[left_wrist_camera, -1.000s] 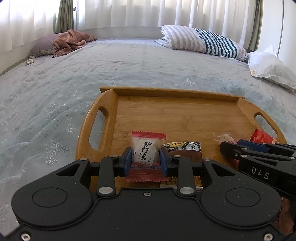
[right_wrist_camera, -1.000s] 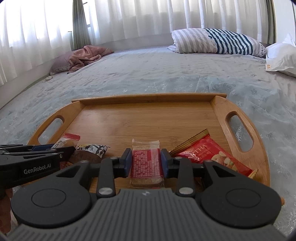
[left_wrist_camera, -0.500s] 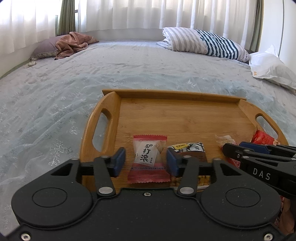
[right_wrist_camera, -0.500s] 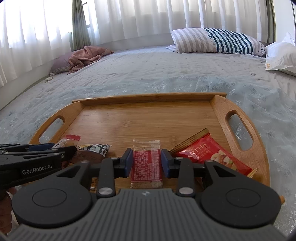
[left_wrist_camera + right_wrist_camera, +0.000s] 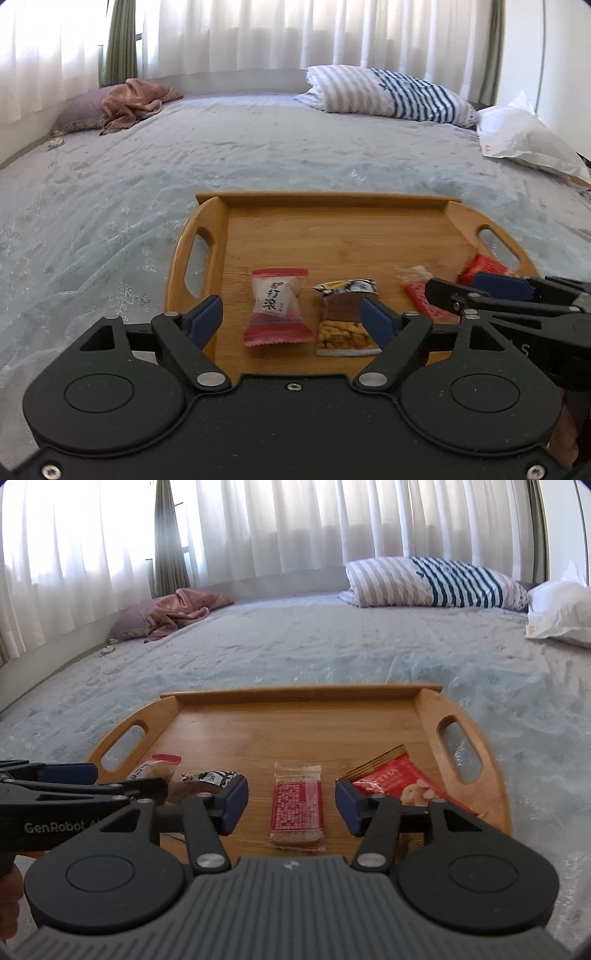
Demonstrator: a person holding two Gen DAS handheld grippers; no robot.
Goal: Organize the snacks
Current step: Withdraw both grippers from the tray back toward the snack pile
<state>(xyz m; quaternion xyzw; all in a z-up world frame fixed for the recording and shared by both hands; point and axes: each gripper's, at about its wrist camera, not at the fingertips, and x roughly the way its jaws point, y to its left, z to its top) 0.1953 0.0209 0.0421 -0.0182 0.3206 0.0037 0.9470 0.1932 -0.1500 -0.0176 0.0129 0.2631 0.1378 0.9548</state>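
Both my tongs are spread wide with nothing in them. My left gripper [image 5: 291, 321] sits over the pink-and-white candy [image 5: 276, 308] lying flat on the wooden tray [image 5: 332, 229], and my right gripper [image 5: 291, 805] straddles the red wafer bar [image 5: 297, 806], also flat on that tray, pads not touching it

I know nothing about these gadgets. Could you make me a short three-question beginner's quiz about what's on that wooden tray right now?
1. True or false: the left gripper is clamped on the pink-and-white candy packet with black characters.
2. How many snack packets lie on the wooden two-handled tray?
3. Which packet lies between the right gripper's open jaws: A) the red rectangular bar in clear wrap, B) the large red flat pouch, C) the brown peanut packet?

Key: 1 false, both grippers are open; 2 four; 3 A.
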